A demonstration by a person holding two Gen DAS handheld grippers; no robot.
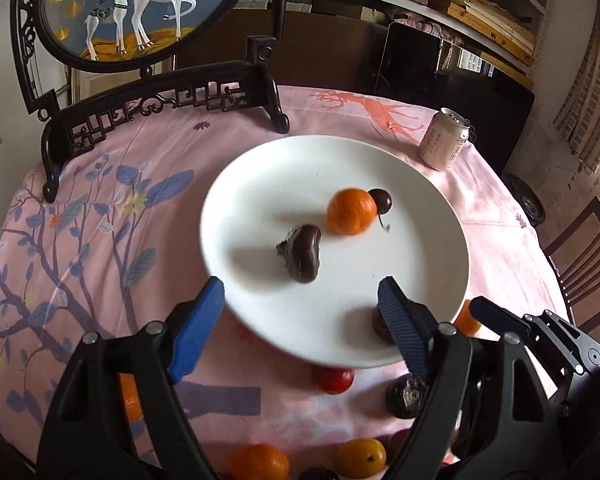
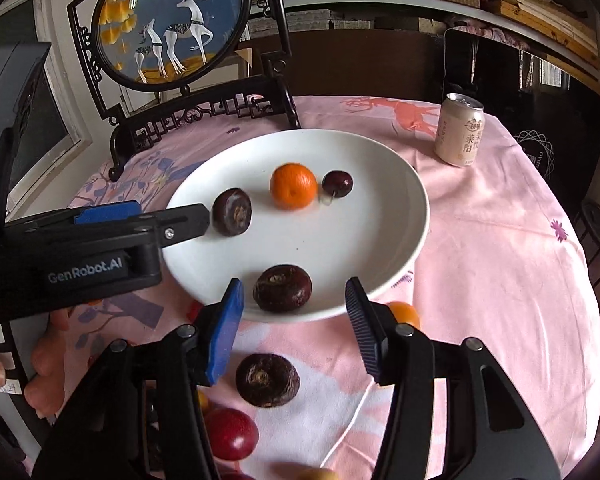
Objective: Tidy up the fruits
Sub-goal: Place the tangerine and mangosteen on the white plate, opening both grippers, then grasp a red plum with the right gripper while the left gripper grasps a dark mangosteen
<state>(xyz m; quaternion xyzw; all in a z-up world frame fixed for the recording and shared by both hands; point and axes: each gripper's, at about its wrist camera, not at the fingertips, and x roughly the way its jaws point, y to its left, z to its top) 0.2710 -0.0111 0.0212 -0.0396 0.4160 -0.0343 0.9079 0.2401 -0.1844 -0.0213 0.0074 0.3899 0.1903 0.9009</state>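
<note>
Blue-padded fingers of the right gripper [image 2: 294, 326] stand apart, holding nothing, framing a dark water chestnut [image 2: 282, 288] at the near edge of the white plate [image 2: 380, 248]. On that plate sit another chestnut [image 2: 232, 212], an orange [image 2: 293, 186] and a cherry [image 2: 337, 183]. Entering from the plate's left, the left gripper [image 1: 302, 312] is spread wide and empty. Before the plate, on the pink tablecloth [image 2: 500, 280], lie a third chestnut [image 2: 267, 380] and a red fruit [image 2: 231, 434]. Behind the plate stand a drink can [image 2: 459, 130] and a framed deer screen [image 2: 168, 24].

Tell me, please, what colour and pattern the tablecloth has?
The tablecloth is pink with blue-purple branches and leaves; the left wrist view shows it best.
</note>
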